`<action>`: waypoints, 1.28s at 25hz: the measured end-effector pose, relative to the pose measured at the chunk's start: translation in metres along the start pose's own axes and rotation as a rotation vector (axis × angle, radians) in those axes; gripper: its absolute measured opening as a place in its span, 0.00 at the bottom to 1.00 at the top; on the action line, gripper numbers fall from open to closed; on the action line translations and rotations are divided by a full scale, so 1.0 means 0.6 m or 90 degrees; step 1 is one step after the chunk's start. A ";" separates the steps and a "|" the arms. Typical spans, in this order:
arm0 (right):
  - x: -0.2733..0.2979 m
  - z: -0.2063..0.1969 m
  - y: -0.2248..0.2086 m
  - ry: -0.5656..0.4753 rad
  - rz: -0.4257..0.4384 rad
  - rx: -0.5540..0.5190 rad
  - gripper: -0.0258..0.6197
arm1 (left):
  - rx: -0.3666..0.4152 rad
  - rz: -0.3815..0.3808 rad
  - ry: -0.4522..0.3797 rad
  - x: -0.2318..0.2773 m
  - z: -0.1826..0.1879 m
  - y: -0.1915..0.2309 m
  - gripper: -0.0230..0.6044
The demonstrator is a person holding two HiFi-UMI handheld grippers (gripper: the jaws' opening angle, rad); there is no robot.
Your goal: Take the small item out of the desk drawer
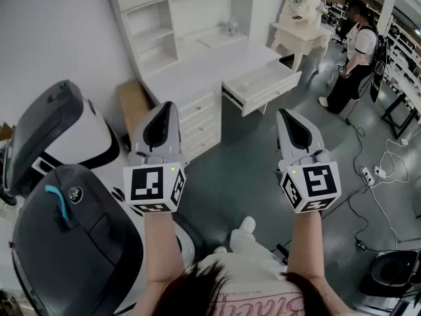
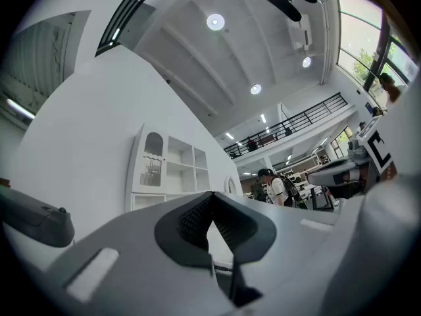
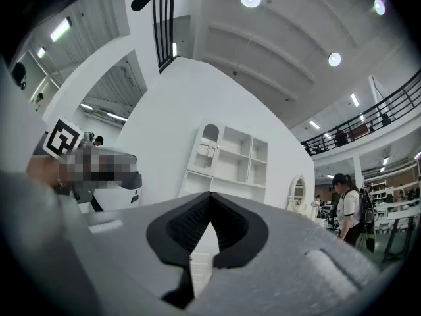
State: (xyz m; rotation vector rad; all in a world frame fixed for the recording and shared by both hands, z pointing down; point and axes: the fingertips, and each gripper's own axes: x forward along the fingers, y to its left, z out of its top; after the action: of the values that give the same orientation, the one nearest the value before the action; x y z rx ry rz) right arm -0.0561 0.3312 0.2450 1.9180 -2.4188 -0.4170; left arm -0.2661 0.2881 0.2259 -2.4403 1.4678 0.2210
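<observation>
- The white desk drawer (image 1: pixel 276 94) is a shallow rectangular tray pulled out of the white desk with a shelved hutch (image 1: pixel 204 68), well ahead of both grippers. Its inside looks plain and pale.
- The small item cannot be made out in any view.
- There is one open drawer, beside a column of shut drawers (image 1: pixel 197 120).
- Two grippers are held up side by side, apart from each other. The left gripper (image 1: pixel 164 110) has its dark pads together on nothing, and the right gripper (image 1: pixel 284 114) is likewise closed and empty.
- One person in a white top (image 1: pixel 358 48) stands to the right.
- One white vanity table with an oval mirror (image 1: pixel 299 22) stands behind the desk.
</observation>
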 end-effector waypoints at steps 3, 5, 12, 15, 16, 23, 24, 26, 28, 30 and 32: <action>0.008 -0.003 -0.014 -0.006 0.001 0.009 0.04 | 0.000 -0.001 0.001 0.016 -0.006 -0.006 0.06; 0.016 -0.010 -0.024 -0.005 0.002 0.012 0.04 | 0.000 -0.001 0.006 0.028 -0.013 -0.009 0.06; 0.078 -0.037 -0.068 -0.016 0.015 0.015 0.04 | -0.009 0.008 0.017 0.102 -0.043 -0.010 0.06; 0.112 -0.053 -0.095 -0.013 0.030 0.027 0.04 | -0.006 0.011 0.021 0.148 -0.054 -0.018 0.06; 0.123 -0.058 -0.106 -0.011 0.034 0.030 0.04 | -0.004 0.012 0.021 0.163 -0.058 -0.021 0.06; 0.187 -0.092 -0.186 -0.002 0.050 0.027 0.04 | -0.001 0.026 0.024 0.259 -0.080 -0.044 0.06; 0.194 -0.095 -0.195 -0.003 0.054 0.027 0.04 | -0.001 0.028 0.023 0.269 -0.082 -0.048 0.06; 0.205 -0.100 -0.209 -0.008 0.060 0.029 0.04 | -0.003 0.033 0.019 0.284 -0.085 -0.055 0.06; 0.214 -0.107 -0.223 -0.012 0.063 0.035 0.04 | -0.002 0.034 0.019 0.299 -0.089 -0.064 0.06; 0.222 -0.115 -0.234 -0.011 0.065 0.041 0.04 | 0.003 0.031 0.025 0.313 -0.097 -0.072 0.06; 0.228 -0.124 -0.239 -0.007 0.069 0.044 0.04 | 0.005 0.030 0.032 0.322 -0.105 -0.077 0.06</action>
State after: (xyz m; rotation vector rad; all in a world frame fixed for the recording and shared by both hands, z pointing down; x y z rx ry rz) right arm 0.0612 0.1562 0.2648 1.8037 -2.5614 -0.3444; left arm -0.1354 0.1267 0.2402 -2.4235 1.5462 0.1638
